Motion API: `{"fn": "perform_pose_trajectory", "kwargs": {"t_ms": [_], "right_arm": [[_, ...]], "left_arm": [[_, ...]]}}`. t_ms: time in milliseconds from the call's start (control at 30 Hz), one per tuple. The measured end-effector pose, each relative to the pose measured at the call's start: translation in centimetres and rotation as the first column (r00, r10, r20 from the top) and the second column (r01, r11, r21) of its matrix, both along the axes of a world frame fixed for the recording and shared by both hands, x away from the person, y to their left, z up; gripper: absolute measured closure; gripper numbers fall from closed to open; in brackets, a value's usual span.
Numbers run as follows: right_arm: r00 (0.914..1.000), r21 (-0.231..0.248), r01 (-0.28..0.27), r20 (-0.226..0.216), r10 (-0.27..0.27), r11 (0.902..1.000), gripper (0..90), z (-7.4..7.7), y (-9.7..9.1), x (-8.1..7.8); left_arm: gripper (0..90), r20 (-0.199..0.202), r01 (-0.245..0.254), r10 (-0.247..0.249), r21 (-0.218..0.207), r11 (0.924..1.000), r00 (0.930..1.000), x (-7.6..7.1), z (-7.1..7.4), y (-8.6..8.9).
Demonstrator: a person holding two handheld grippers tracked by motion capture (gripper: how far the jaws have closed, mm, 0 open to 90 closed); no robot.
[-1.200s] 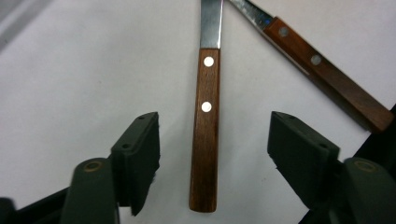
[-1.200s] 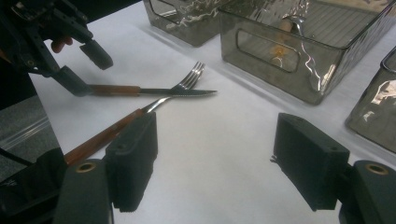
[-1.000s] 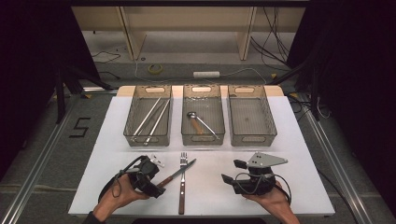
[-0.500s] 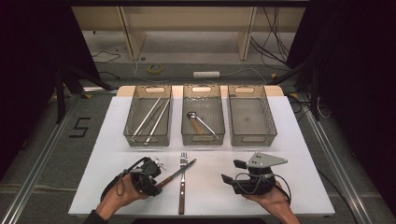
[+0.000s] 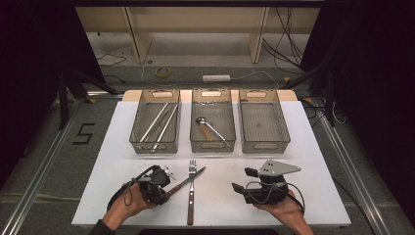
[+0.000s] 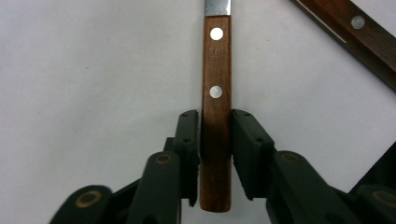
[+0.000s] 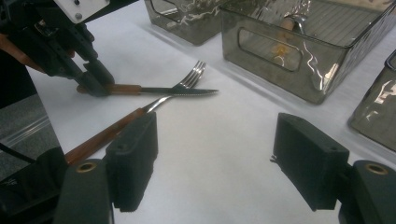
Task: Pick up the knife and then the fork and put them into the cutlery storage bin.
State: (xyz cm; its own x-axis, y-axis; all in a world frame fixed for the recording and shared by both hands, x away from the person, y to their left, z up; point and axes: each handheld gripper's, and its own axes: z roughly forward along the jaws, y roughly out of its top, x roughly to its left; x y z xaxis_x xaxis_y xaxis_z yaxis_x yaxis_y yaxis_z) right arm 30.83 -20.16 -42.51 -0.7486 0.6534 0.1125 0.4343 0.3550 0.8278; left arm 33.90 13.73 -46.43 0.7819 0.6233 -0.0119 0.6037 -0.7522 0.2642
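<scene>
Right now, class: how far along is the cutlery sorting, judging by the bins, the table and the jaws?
Done: chopsticks lie in the left bin and a spoon in the middle bin. In hand: the left gripper has just been closing on the knife handle. Left: the fork lies on the table, the right bin is empty, and the right gripper is open.

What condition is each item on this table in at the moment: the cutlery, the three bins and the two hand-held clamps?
Knife: flat on the table, wooden handle between the jaws.
Left gripper: jaws have just been closing, pads against the knife handle.
Fork: flat, untouched, knife blade across it.
Right gripper: open, holding nothing.
Left bin: holds long metal utensils.
Middle bin: holds a wooden-handled spoon.
Right bin: empty.
</scene>
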Motion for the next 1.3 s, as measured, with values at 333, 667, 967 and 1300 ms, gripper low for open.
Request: {"fn": "perform_pose_trajectory", "kwargs": {"t_ms": [333,667,967,1300], "right_arm": [[1.0000,0.000,-0.004,-0.001,0.004,1.0000,31.9,0.0,0.0,0.0],[0.9981,-0.004,-0.055,0.030,0.055,0.9985,31.9,0.4,1.1,-0.5],[0.9837,-0.064,-0.159,0.074,0.164,0.9852,31.7,0.4,3.9,-1.5],[0.9672,-0.171,-0.215,0.099,0.234,0.9616,31.8,-0.2,5.8,-2.1]], "left_arm": [[74.9,0.024,0.035,-0.034,-0.046,0.9983,0.9992,-0.2,0.4,-0.1],[74.9,0.023,0.103,-0.101,-0.110,0.9885,0.9946,-0.9,2.2,-1.6],[74.9,0.000,0.169,-0.171,-0.126,0.9775,0.9853,-1.3,2.8,-3.3],[74.9,-0.019,0.231,-0.235,-0.129,0.9644,0.9718,-1.4,3.4,-5.6]]}}
